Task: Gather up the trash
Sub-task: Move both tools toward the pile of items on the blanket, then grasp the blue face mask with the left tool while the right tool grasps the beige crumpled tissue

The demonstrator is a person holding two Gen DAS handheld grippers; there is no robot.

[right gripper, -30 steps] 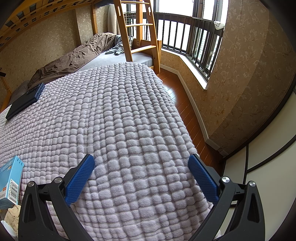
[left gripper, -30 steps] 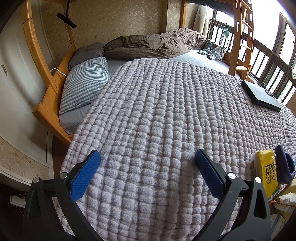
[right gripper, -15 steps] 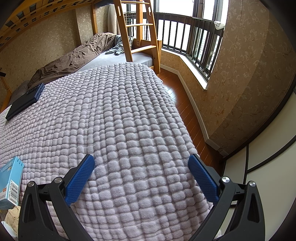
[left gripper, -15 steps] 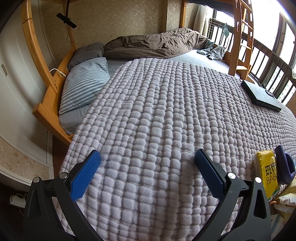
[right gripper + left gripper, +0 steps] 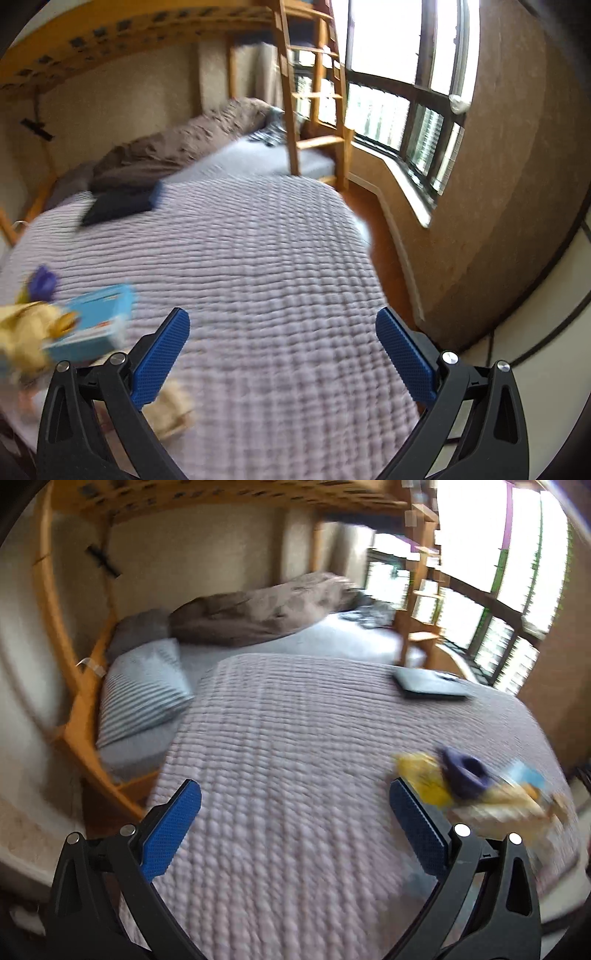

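Item: trash pile [image 5: 491,794] (yellow packet, blue box [image 5: 94,325], blurred) on our lilac blanket [image 5: 295,757], near edge. Left gripper [image 5: 295,812]: spread wide, empty. Right gripper [image 5: 282,336]: likewise wide, empty.

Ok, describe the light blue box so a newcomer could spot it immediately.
Start at the lavender knitted blanket covering the bed. Near its front edge lies a trash pile; the light blue box rests there, beside a crumpled tan bag. It is the only flat, rectangular, blue piece.
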